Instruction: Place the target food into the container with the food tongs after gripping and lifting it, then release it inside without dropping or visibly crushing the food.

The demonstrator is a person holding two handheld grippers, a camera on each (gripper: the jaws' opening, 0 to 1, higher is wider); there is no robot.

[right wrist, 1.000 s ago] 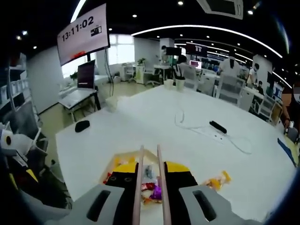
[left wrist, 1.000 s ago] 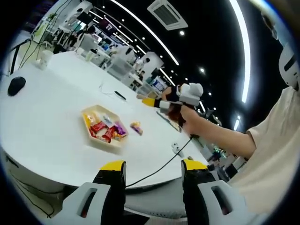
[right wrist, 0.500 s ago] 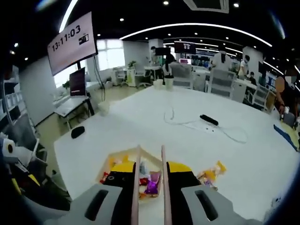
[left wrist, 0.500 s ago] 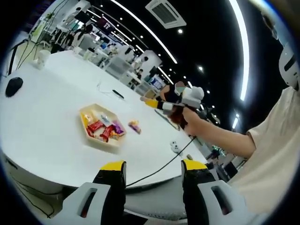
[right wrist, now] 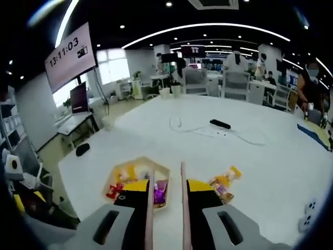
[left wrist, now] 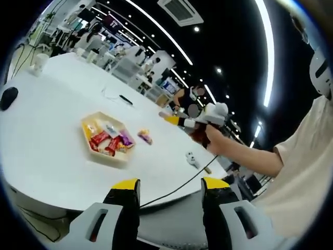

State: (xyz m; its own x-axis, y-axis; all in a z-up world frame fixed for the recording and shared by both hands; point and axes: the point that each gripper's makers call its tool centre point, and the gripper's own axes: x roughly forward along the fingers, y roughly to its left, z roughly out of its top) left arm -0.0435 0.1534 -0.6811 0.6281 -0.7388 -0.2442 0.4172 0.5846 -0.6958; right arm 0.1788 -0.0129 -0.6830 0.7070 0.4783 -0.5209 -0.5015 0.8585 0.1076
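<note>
In the left gripper view, the left tongs point(left wrist: 170, 195) are seen wide open with nothing held, low before the edge of the white tabletop point(left wrist: 47, 156). A tray point(left wrist: 105, 139) of wrapped snacks lies on it, and a loose snack point(left wrist: 144, 136) just beside. The right tongs point(left wrist: 167, 115) are held by a hand point(left wrist: 212, 136) above the tabletop.

In the right gripper view, the right tongs point(right wrist: 165, 179) are seen gripping two thin food tongs point(right wrist: 182, 208), parted and empty, above the tray point(right wrist: 136, 179); the snack point(right wrist: 225, 182) lies beside on the tabletop point(right wrist: 250, 172).

Big white table point(right wrist: 270, 156) w/ black mouse point(right wrist: 82, 149) near one edge, white cable point(right wrist: 182, 126) looped beside black remote-like bar point(right wrist: 220, 124), wall screen point(right wrist: 70, 51) reading 13:11:03 — office desks, chairs, ppl in bkgd.
</note>
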